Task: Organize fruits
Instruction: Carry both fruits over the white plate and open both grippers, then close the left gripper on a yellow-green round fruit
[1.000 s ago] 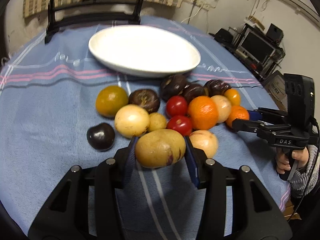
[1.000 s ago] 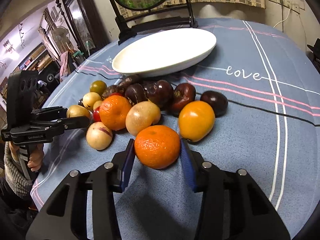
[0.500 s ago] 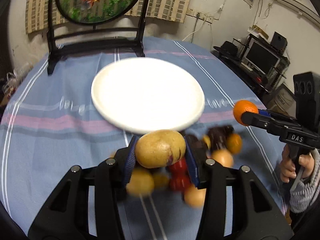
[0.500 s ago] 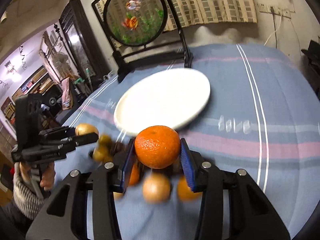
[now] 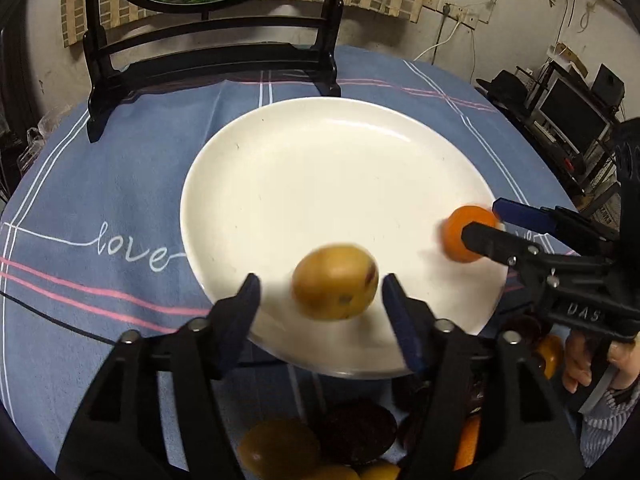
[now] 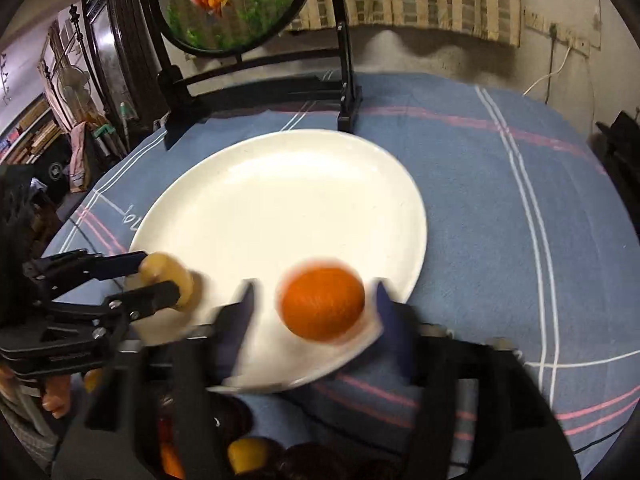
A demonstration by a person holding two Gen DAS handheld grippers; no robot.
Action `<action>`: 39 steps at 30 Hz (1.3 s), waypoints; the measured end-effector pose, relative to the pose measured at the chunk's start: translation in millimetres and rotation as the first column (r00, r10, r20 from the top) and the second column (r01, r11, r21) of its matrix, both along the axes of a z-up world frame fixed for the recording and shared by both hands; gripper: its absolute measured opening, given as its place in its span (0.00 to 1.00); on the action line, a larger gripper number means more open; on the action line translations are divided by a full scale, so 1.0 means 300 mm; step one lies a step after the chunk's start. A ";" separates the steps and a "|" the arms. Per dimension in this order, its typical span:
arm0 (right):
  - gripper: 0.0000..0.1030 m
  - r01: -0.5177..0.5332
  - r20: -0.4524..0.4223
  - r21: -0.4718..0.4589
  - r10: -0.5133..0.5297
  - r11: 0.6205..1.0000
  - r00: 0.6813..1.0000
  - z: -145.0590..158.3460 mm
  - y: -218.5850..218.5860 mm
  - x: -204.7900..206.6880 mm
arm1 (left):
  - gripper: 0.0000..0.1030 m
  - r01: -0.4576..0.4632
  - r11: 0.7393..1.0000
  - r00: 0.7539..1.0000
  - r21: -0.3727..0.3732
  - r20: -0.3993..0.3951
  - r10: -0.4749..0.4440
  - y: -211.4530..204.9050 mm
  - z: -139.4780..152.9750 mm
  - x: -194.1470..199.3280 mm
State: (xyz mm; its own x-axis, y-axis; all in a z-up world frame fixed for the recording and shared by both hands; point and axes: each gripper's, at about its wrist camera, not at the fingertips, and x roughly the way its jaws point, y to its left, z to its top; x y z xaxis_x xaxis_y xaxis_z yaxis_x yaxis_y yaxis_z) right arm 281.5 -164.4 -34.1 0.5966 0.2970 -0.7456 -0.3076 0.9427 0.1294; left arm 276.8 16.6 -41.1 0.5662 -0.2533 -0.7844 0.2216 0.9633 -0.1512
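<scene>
A white plate (image 5: pixel 320 168) lies on the blue tablecloth, and both grippers hang over its near rim. My left gripper (image 5: pixel 322 300) has its jaws opening. A blurred yellow-brown fruit (image 5: pixel 335 280) sits loose between them, with a gap on each side. My right gripper (image 6: pixel 316 300) is also opening, and an orange (image 6: pixel 322 304) lies free between its pads above the plate (image 6: pixel 280 200). From the right wrist, the left gripper (image 6: pixel 158 276) and the yellow-brown fruit (image 6: pixel 172 276) show at the left. The left wrist view has the right gripper (image 5: pixel 482 220) and the orange (image 5: pixel 460 236) at the right.
The pile of dark, yellow and orange fruits (image 5: pixel 352 432) lies near the table's front edge, under the grippers. A black stand (image 5: pixel 208 60) with a round goldfish screen (image 6: pixel 224 4) stands behind the plate. A person's hand (image 5: pixel 580 364) grips the right handle.
Both grippers carried their fruits from the pile forward over the plate. Their jaws have spread, and the yellow-brown fruit and the orange are now loose between them.
</scene>
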 end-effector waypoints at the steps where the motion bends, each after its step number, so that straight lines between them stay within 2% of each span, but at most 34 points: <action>1: 0.66 -0.005 0.020 -0.012 0.006 1.000 1.000 0.006 0.004 -0.003 | 0.66 -0.002 1.000 1.000 -0.009 0.005 0.002 0.005 0.006 0.001; 8: 0.66 0.001 0.078 0.016 -0.002 1.000 0.997 0.072 -0.028 -0.028 | 0.66 -0.040 0.998 0.999 -0.041 0.018 0.041 0.065 0.030 -0.005; 12: 0.66 0.010 0.112 0.050 -0.015 0.999 0.994 0.131 -0.055 -0.088 | 0.66 -0.066 0.997 0.996 -0.044 0.065 0.069 0.108 0.074 -0.050; 14: 0.66 0.026 0.123 0.079 -0.035 0.997 0.992 0.154 -0.083 -0.137 | 0.67 -0.084 0.995 0.993 -0.050 0.080 0.088 0.137 0.083 -0.099; 16: 0.66 0.039 0.125 0.113 -0.053 0.993 0.991 0.162 -0.117 -0.195 | 0.77 -0.098 0.993 0.991 -0.064 0.082 0.103 0.167 0.071 -0.160; 20: 0.68 0.091 0.125 0.200 -0.117 0.976 0.985 0.137 -0.221 -0.323 | 0.77 -0.128 0.991 0.987 -0.038 0.088 0.131 0.213 0.034 -0.262; 23: 0.74 0.123 0.099 0.230 -0.149 0.966 0.984 0.106 -0.267 -0.379 | 0.77 -0.158 0.986 0.985 -0.059 0.060 0.161 0.265 0.003 -0.305; 27: 0.90 0.180 0.085 0.256 -0.208 0.950 0.974 0.100 -0.307 -0.407 | 0.77 -0.162 0.983 0.986 -0.090 0.023 0.165 0.286 -0.022 -0.313; 33: 0.90 0.177 0.070 0.271 -0.203 0.946 0.977 0.097 -0.314 -0.399 | 0.77 -0.093 0.991 0.996 -0.099 -0.014 0.092 0.235 -0.043 -0.297; 36: 0.90 0.179 0.055 0.265 -0.200 0.947 0.978 0.090 -0.313 -0.395 | 0.78 -0.089 0.992 0.996 -0.088 -0.021 0.088 0.226 -0.053 -0.292; 39: 0.90 0.187 0.052 0.261 -0.207 0.947 0.977 0.089 -0.322 -0.392 | 0.87 -0.111 0.992 0.994 -0.053 -0.027 0.109 0.229 -0.065 -0.282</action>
State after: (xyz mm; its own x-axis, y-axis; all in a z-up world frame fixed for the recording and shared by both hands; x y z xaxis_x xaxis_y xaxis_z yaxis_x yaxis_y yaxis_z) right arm 164.0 -261.0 -7.3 0.7152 0.3407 -0.6103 -0.1378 0.9247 0.3548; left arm 192.3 85.2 -60.7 0.5740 -0.2330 -0.7850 0.1103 0.9719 -0.2078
